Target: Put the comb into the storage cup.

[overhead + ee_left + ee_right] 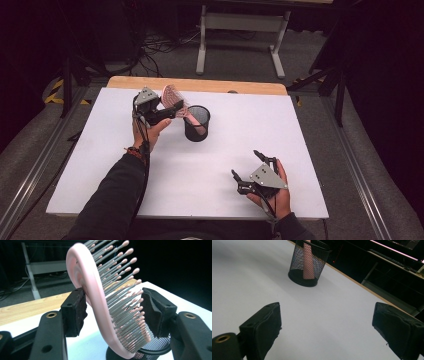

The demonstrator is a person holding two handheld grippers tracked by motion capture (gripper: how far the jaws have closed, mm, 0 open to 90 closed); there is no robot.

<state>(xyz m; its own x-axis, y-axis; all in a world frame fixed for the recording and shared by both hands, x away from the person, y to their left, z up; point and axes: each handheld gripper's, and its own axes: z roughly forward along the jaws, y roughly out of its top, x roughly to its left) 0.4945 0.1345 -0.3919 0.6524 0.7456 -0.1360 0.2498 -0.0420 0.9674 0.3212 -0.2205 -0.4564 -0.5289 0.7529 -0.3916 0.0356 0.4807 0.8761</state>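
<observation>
Beside the mesh cup (pixel 197 123), left gripper (pixel 165 113) jaws loosened around the pink hairbrush (pixel 175 100); right gripper (pixel 248 163) jaws wide apart.

Grey carpet floor (pixel 240 60), white table frame (pixel 242 22) beyond, black cables (pixel 160 47), dark surroundings

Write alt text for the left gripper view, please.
A pink hairbrush stands with its handle down in a black mesh cup, its head between the open pads of the left gripper. White table and dark room lie behind.
</observation>
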